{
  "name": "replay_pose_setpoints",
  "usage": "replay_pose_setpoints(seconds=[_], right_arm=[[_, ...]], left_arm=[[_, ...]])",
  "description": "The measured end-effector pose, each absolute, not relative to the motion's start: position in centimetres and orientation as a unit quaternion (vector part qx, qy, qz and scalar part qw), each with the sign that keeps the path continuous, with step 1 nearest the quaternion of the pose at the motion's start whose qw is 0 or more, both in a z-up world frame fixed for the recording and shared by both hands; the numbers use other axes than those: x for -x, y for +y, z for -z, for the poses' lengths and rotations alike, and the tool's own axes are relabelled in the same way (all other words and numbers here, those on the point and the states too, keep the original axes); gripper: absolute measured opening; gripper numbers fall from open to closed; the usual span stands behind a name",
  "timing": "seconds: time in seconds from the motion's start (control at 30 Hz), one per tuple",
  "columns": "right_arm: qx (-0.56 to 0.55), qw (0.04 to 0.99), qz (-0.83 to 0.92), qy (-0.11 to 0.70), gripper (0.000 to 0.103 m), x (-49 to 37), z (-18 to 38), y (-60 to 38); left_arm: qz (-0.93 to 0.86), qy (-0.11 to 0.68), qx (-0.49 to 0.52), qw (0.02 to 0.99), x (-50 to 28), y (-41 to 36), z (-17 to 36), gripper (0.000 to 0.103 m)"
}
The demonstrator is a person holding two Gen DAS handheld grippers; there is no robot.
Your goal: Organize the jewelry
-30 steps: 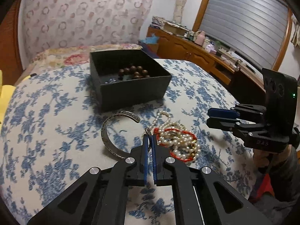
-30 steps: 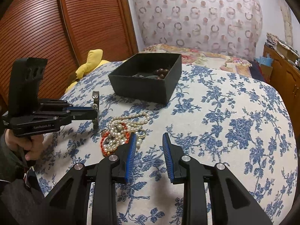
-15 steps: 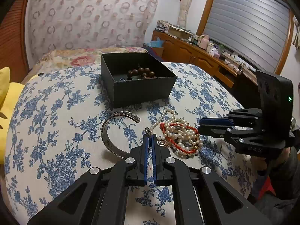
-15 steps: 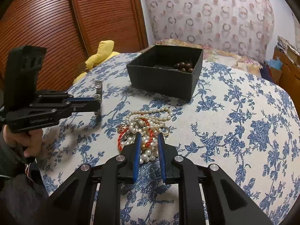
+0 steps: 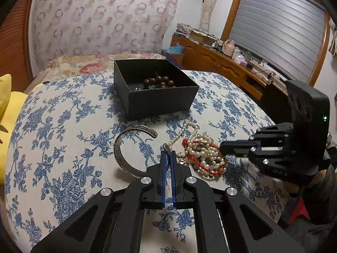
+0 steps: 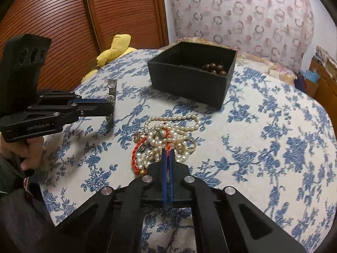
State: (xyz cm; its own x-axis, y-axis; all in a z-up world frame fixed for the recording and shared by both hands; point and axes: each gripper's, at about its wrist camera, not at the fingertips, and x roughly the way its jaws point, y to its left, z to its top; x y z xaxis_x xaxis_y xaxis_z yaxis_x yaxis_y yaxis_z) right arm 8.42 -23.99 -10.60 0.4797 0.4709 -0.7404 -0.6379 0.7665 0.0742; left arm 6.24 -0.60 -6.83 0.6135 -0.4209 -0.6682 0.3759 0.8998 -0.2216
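A black open box [image 5: 155, 97] holds brown wooden beads [image 5: 160, 82]; it also shows in the right wrist view [image 6: 189, 78]. My left gripper [image 5: 167, 155] is shut on the end of a silver cuff bangle [image 5: 126, 147], held upright above the cloth; the bangle shows in the right wrist view [image 6: 111, 97]. A tangle of pearl strands and red cord [image 5: 202, 154] lies in front of the box. My right gripper [image 6: 167, 154] is shut on the red cord [image 6: 168, 145] at the near edge of the tangle [image 6: 166, 135].
The table wears a white cloth with blue flowers [image 5: 52, 126]. A yellow cushion [image 6: 113, 48] lies at the left edge. A wooden sideboard [image 5: 221, 67] with clutter stands at the back right. A patterned chair back [image 5: 101, 16] stands behind the box.
My right gripper moved forward onto the tangle and closed its jaws on the red cord. My left gripper stays shut on the bangle and pulled back a little.
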Motion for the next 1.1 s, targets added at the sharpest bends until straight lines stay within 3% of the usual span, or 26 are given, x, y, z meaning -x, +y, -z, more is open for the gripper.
replay_pose_setpoints(seconds=[0.77,1.1], right_arm=[[0.066,0.900,-0.325,0.283,0.002,-7.7,1.2,-27.1],[0.094,0.895,-0.285,0.330,0.002,-9.0,4.2,-28.1]], left_arm=[[0.222,0.368,0.032,0.902,-6.3,-0.6,5.8,0.003],[0.223,0.363,0.032,0.904,-6.2,-0.6,5.5,0.003]])
